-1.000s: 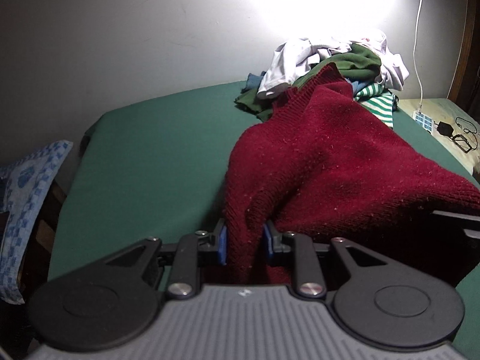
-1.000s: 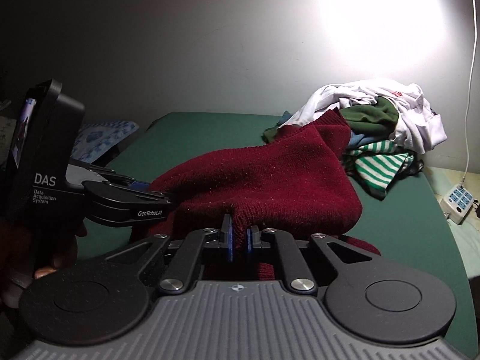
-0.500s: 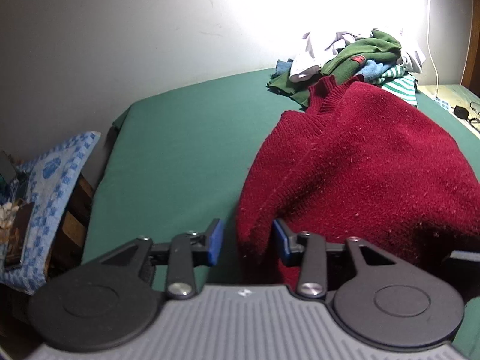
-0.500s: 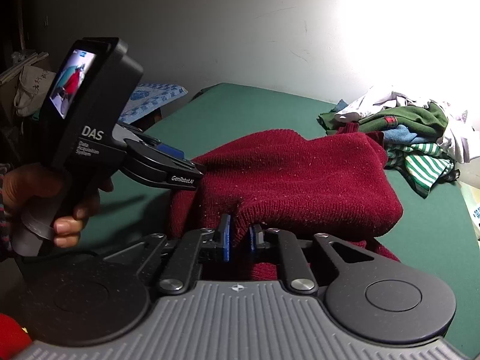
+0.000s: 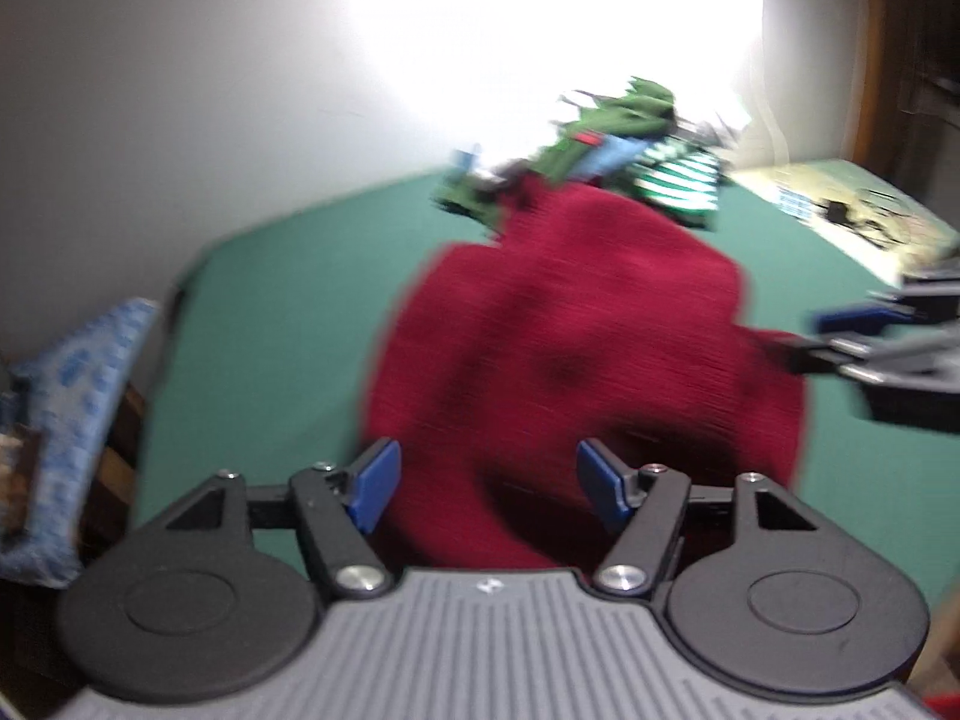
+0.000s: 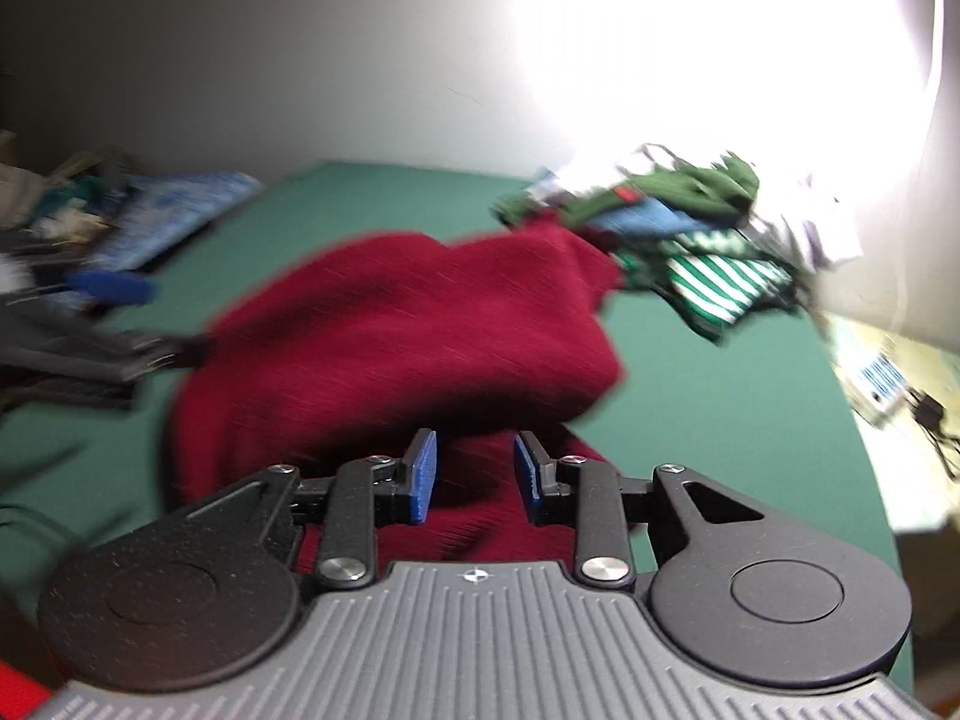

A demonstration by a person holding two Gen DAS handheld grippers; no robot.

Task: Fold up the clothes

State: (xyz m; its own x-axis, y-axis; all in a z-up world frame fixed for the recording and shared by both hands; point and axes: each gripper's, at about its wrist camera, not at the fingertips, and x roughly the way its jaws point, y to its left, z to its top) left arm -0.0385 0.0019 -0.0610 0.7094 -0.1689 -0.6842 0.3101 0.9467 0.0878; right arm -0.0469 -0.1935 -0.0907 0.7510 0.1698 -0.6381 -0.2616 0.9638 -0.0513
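Bare sheet (image 5: 288, 324) left — clothes pile (image 5: 630, 150) beyond

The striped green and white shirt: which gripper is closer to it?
Right. The right gripper sits on the striped shirt's side of the red sweater; the left gripper is on the far side.

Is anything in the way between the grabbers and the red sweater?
Nothing visible. The red sweater lies on the green bed, right in front of the left gripper and right gripper. Both sets of jaws are opening, with sweater cloth showing between them.

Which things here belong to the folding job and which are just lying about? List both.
Job: red sweater, clothes pile, left gripper, right gripper, both with jaws opening.
Lying about: blue patterned cloth, power strip.
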